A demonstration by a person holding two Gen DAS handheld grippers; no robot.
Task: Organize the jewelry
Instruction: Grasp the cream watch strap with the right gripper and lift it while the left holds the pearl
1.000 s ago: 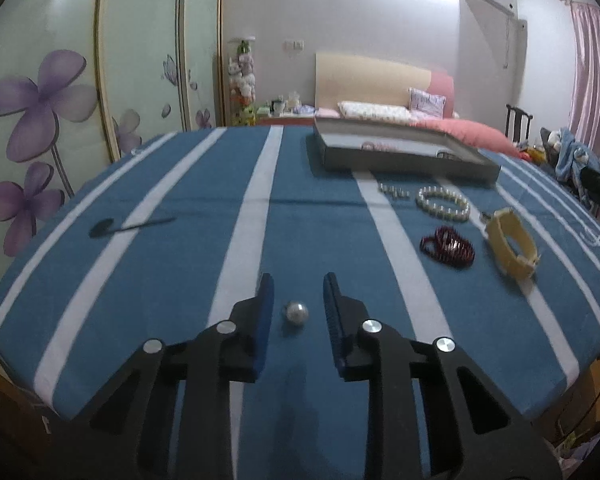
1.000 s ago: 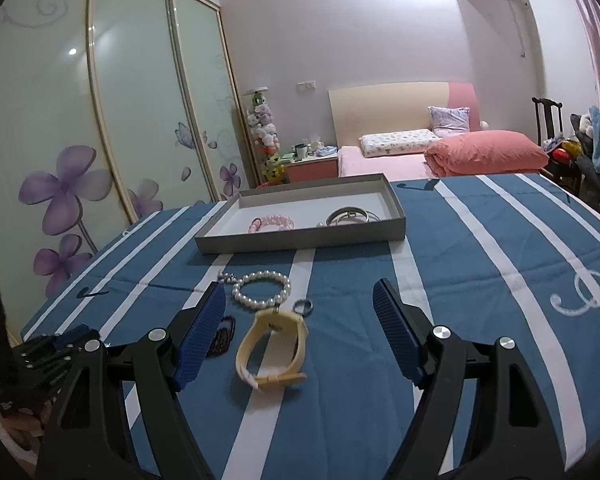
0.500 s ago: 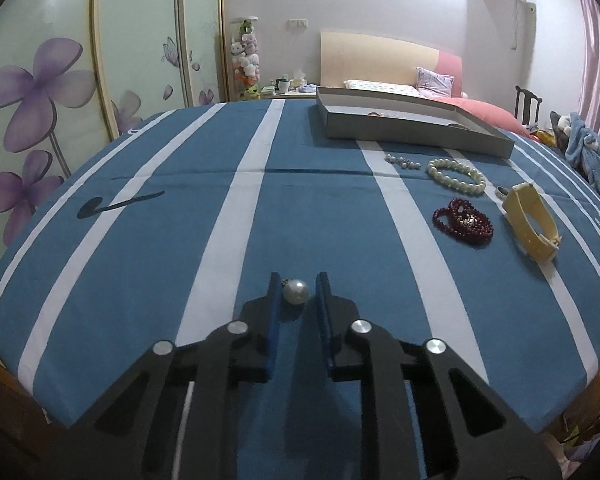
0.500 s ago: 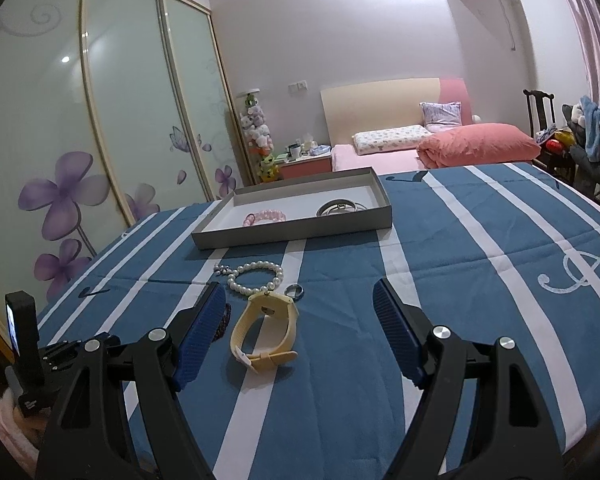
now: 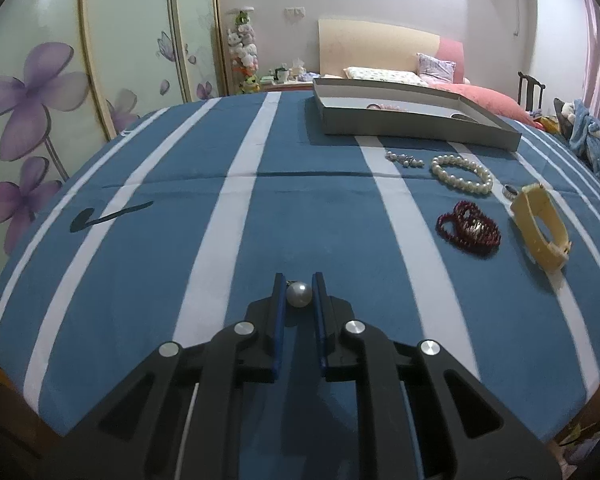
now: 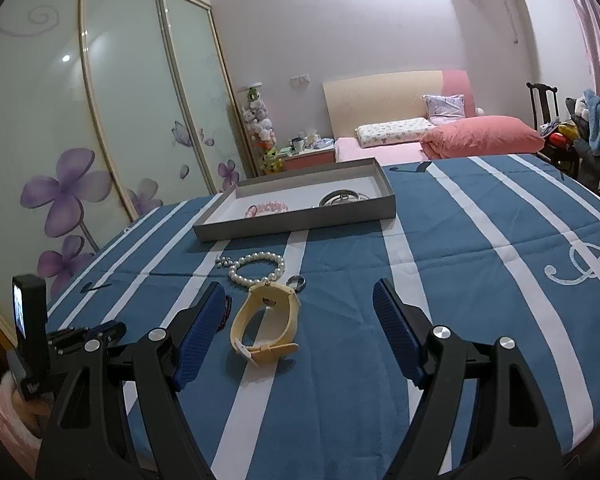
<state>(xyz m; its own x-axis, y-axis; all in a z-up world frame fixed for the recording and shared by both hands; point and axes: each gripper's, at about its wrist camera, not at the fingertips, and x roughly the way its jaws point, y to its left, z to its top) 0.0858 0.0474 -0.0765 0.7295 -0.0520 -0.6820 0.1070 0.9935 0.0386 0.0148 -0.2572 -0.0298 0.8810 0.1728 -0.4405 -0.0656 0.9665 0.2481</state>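
My left gripper [image 5: 299, 286] is shut on a single white pearl piece [image 5: 299, 294], held near the table's front edge. On the blue striped cloth lie a dark red bead bracelet [image 5: 469, 229], a cream watch [image 5: 542, 226], a white pearl bracelet [image 5: 462, 173], a small pearl earring piece [image 5: 404, 158] and a ring [image 5: 511, 191]. A grey tray [image 5: 412, 118] stands at the back. My right gripper [image 6: 300, 312] is open above the cream watch [image 6: 269, 322]. The tray [image 6: 296, 222] holds a pink bracelet [image 6: 267, 209] and a silver bangle [image 6: 343, 198].
The left gripper's body [image 6: 60, 338] shows at the lower left of the right wrist view. The pearl bracelet [image 6: 257, 268] and ring [image 6: 296, 281] lie just beyond the watch. A bed [image 6: 440, 140] and wardrobe doors [image 6: 100, 128] stand behind the table.
My left gripper has closed its fingers onto the pearl piece. My right gripper has stayed open and has risen a little over the watch.
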